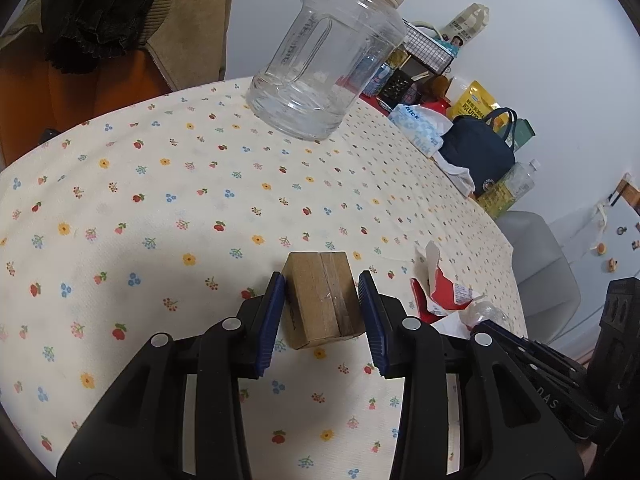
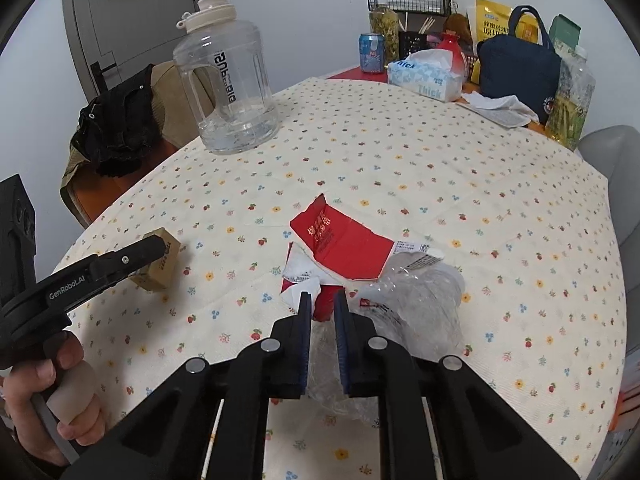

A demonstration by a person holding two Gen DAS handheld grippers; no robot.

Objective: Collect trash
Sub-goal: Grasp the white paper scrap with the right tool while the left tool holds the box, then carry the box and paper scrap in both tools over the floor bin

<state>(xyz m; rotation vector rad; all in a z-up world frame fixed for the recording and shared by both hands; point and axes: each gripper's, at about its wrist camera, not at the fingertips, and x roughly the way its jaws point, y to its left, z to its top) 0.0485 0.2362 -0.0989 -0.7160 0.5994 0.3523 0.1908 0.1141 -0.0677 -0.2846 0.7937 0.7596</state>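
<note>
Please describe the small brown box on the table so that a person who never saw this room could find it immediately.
Start at the big clear water jug on the flowered tablecloth, then come toward the near edge. There a small cardboard box sits between the fingers of the left claw. Unlike the torn red-and-white packaging beside it, it is plain brown, intact and taped along its top.

Desk cloth [image 1: 168, 208]: cream, scattered small flowers in red, yellow, blue, pink.
Left tool [image 1: 322, 312]: black body, dark blue pads.
Cardboard box [image 1: 322, 300] between left tool's pads: plain brown, clear tape strip.
Right tool [image 2: 322, 336]: black, dark blue pads.
Torn carton [image 2: 340, 246] ahead of right tool: red outside, white inside, pale print.
Crumpled plastic [image 2: 404, 300] at right tool's pads: clear.
Jug [image 2: 228, 80] far ahead-left of right tool: transparent, cream lid, black lettering.
Tissue box [image 2: 424, 76] far ahead: blue-white pattern.
Bag [image 2: 516, 68]: navy.
</note>
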